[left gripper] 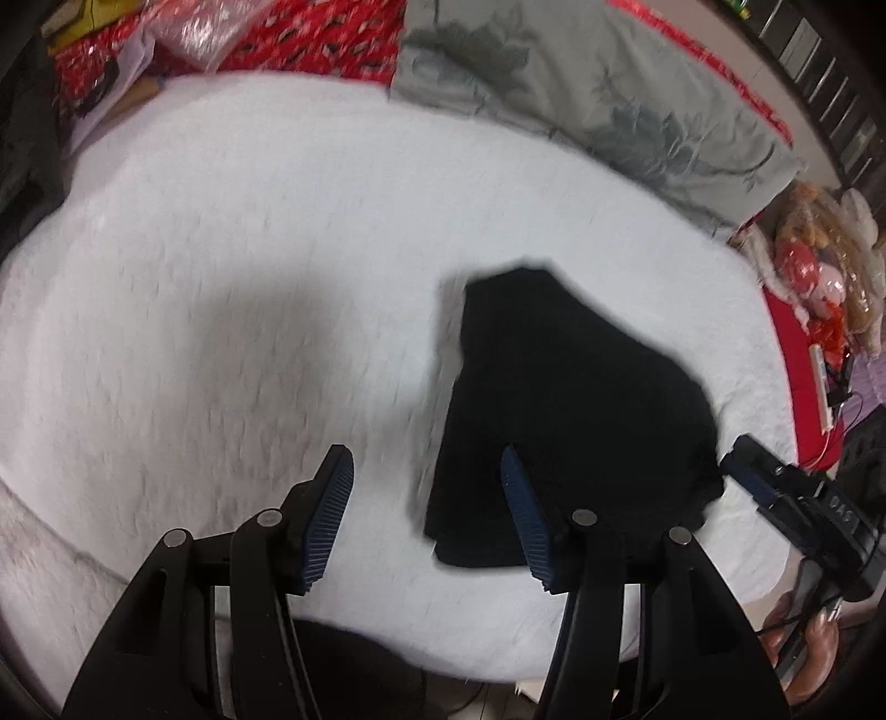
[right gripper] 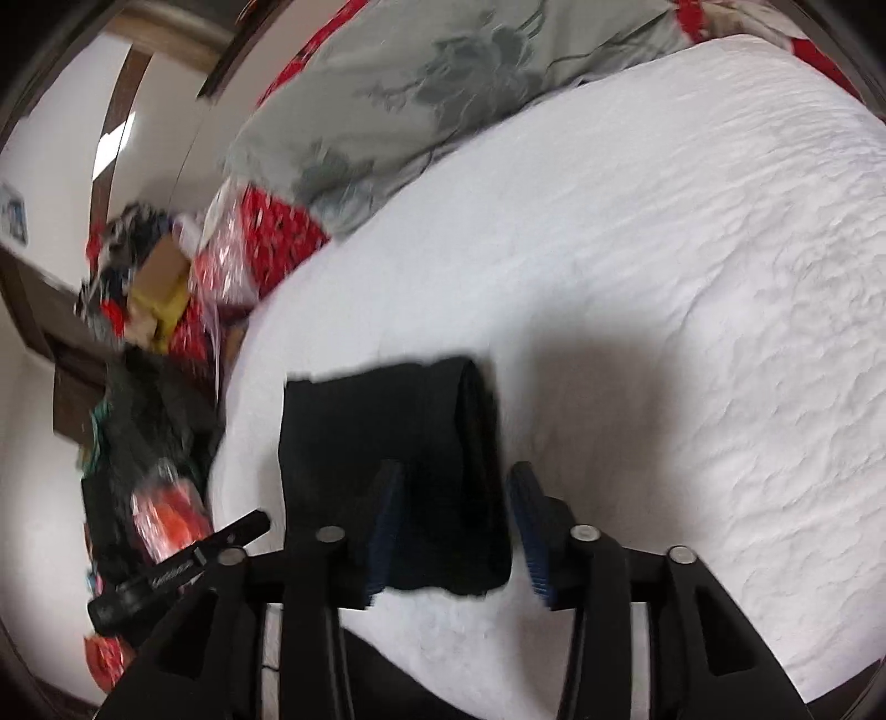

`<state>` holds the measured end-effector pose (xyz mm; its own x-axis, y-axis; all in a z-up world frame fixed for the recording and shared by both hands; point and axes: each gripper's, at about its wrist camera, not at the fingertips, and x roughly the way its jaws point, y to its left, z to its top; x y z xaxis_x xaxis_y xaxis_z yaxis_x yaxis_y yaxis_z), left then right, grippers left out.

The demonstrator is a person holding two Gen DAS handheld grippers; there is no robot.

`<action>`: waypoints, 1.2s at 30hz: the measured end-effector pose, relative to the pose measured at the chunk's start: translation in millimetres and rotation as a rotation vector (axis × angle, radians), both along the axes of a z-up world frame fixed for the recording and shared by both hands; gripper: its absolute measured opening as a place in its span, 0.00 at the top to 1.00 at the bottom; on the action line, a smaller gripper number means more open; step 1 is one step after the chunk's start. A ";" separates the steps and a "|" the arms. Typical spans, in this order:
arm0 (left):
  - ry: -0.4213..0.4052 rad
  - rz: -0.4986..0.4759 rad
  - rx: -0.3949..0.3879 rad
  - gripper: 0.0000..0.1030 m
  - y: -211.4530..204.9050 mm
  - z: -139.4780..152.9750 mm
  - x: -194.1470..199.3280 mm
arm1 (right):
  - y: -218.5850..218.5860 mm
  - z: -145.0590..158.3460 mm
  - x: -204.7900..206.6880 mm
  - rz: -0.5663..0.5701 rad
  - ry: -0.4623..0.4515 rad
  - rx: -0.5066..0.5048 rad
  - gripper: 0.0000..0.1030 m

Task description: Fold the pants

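The black pants lie folded into a compact bundle on the white bedspread. My left gripper is open and empty, hovering above the bed just left of the bundle; its right finger overlaps the bundle's near edge. In the right wrist view the pants lie straight ahead. My right gripper is open, its jaws standing either side of the bundle's near right edge, holding nothing. The right gripper also shows in the left wrist view at the bundle's right side.
A grey floral pillow lies at the head of the bed. Red patterned bedding and bagged items are piled at the back left. Clutter and toys sit at the bed's right side. Boxes and clothes lie beside the bed.
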<state>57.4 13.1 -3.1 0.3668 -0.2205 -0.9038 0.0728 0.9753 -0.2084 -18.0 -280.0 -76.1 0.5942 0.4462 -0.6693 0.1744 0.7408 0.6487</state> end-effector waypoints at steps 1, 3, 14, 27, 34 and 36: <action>-0.003 0.003 -0.001 0.47 -1.6 2.1 6.2 | -2.7 0.1 3.9 -0.009 0.000 0.011 0.55; -0.001 0.012 0.000 0.47 -5.3 2.9 23.9 | -2.4 -0.9 12.3 -0.012 0.004 0.022 0.55; 0.103 0.087 -0.114 0.46 -7.3 -23.1 71.6 | 15.5 -24.4 57.7 0.009 0.064 0.040 0.55; 0.124 0.075 -0.039 0.65 -34.8 -40.2 91.7 | 21.8 -21.0 66.6 0.054 0.024 -0.109 0.79; 0.121 0.088 -0.065 0.63 -21.8 -31.7 80.9 | 21.4 -21.0 61.0 0.021 0.038 -0.102 0.68; 0.130 0.093 -0.084 0.63 -17.1 -29.9 75.3 | 18.8 -12.9 54.1 0.007 0.030 -0.099 0.61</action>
<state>132.7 -4.0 -32.9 0.2704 -0.2673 -0.9249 -0.0502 0.9555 -0.2908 36.1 -261.2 -89.1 0.5702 0.3810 -0.7278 0.1868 0.8026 0.5665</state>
